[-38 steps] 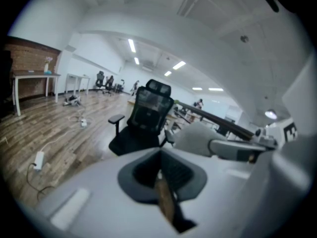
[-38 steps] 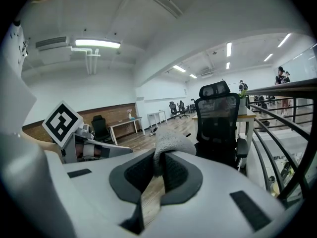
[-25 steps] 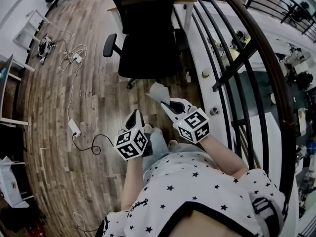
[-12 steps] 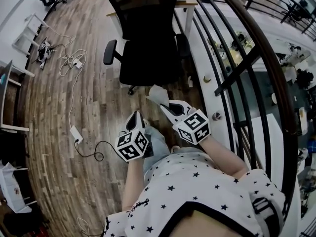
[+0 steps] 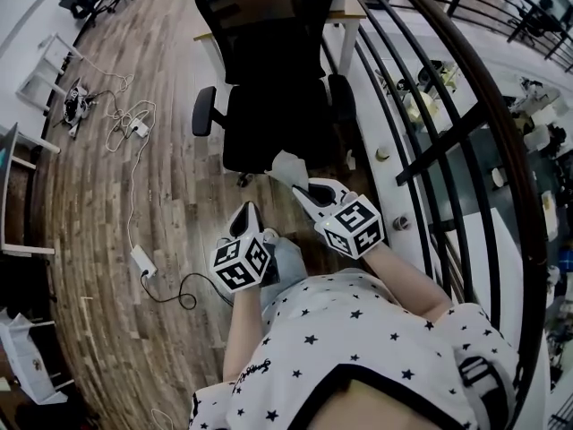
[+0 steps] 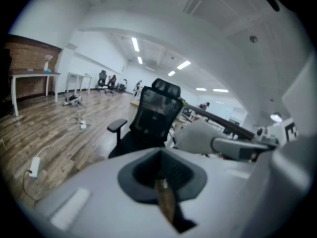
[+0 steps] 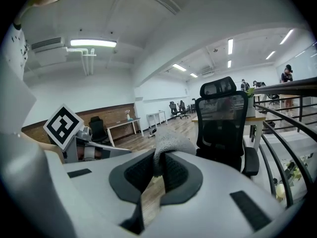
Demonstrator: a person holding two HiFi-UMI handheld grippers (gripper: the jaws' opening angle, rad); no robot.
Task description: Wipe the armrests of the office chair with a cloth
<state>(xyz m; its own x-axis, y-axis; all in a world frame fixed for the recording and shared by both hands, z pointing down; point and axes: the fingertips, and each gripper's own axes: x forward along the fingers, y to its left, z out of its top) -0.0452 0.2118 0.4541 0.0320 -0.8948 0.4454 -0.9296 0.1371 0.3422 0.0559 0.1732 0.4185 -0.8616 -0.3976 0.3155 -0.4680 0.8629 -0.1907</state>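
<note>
Bare floor (image 5: 192, 195) lies open between me and the chair (image 5: 269, 106), so I can reach straight ahead. On my right the railing (image 5: 434, 146) hems me in close. Far left, cables (image 5: 125, 119) and a power strip (image 5: 141, 260) litter the boards. A desk (image 5: 347, 34) seems to stand right behind the chair.

The person is holding both forearms bent forward, side by side. The left white plastic two-jaw gripper (image 5: 243, 210) (image 6: 161, 155) is keeping its jaws pressed together on nothing. The right white plastic two-jaw gripper (image 5: 301, 190) (image 7: 159, 166) is clamping a pale grey cloth (image 5: 285, 167) (image 7: 171, 142).
</note>
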